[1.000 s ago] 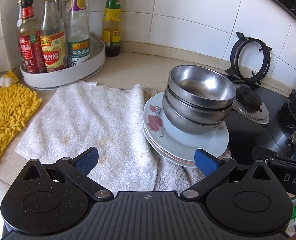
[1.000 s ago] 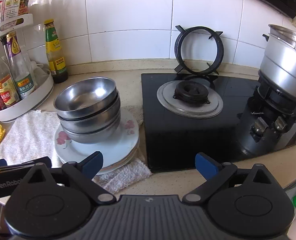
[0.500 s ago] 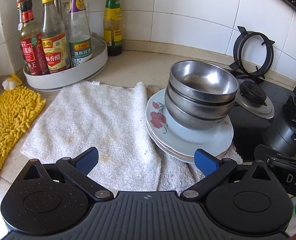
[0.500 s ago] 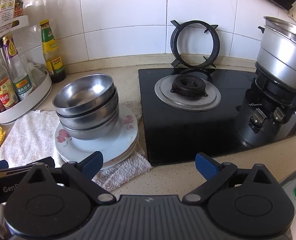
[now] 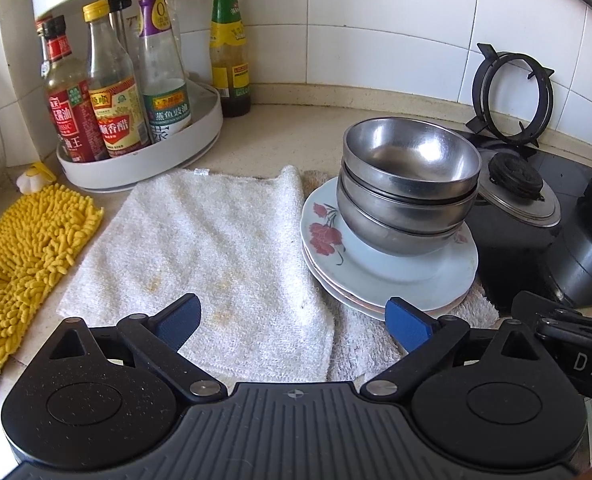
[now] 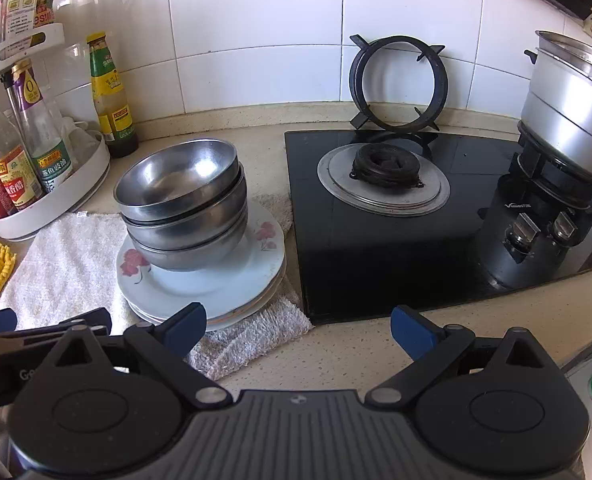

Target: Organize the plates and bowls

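Note:
Three nested steel bowls (image 5: 409, 184) (image 6: 184, 208) sit on a stack of white flowered plates (image 5: 379, 276) (image 6: 216, 284), which rests on a white towel (image 5: 208, 256) (image 6: 64, 264). My left gripper (image 5: 292, 322) hangs open over the towel's near edge, left and short of the plates, nothing between its blue fingertips (image 5: 180, 320). My right gripper (image 6: 297, 330) is open too, above the counter's front edge; its left fingertip (image 6: 186, 326) shows just in front of the plates' near rim. Each gripper's body appears at the other view's edge.
A white turntable rack (image 5: 144, 156) with sauce bottles stands at the back left, a green-capped bottle (image 5: 230, 48) beside it. A yellow chenille mitt (image 5: 20, 256) lies left. Right of the plates is a black glass hob (image 6: 407, 232) with a burner, a loose pot ring (image 6: 397, 84), and a steel pot (image 6: 571, 108).
Both grippers have drawn back slightly from the stack, so bowls and plates appear a bit farther away. Jaws stayed open; plates and bowls did not move.

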### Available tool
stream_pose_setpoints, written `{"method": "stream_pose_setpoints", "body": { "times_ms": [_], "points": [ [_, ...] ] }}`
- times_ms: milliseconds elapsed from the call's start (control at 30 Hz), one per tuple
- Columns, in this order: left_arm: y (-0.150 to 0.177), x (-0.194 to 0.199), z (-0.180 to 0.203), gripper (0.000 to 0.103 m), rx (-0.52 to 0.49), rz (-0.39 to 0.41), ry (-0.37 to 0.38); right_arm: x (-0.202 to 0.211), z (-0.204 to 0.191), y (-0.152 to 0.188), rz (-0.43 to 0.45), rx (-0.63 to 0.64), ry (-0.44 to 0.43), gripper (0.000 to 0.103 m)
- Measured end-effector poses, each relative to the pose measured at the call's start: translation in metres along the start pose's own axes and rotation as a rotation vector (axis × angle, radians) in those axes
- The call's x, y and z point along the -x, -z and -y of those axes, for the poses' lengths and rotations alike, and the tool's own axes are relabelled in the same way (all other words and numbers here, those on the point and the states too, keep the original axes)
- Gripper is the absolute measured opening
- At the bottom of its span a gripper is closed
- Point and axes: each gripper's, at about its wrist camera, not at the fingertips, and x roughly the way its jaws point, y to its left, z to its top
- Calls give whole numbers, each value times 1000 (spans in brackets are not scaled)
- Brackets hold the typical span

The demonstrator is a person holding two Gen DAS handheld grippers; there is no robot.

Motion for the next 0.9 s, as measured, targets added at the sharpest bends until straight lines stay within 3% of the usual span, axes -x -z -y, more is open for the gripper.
{"method": "stream_pose_setpoints", "body": {
  "times_ms": [300,900],
  "points": [
    [-1,2,2,100,-25,11,-8,1,1,0,-1,-2,0,101],
    [0,-4,-1,98,2,-29,70,0,5,0,-4,1,29,101]
  ]
}}
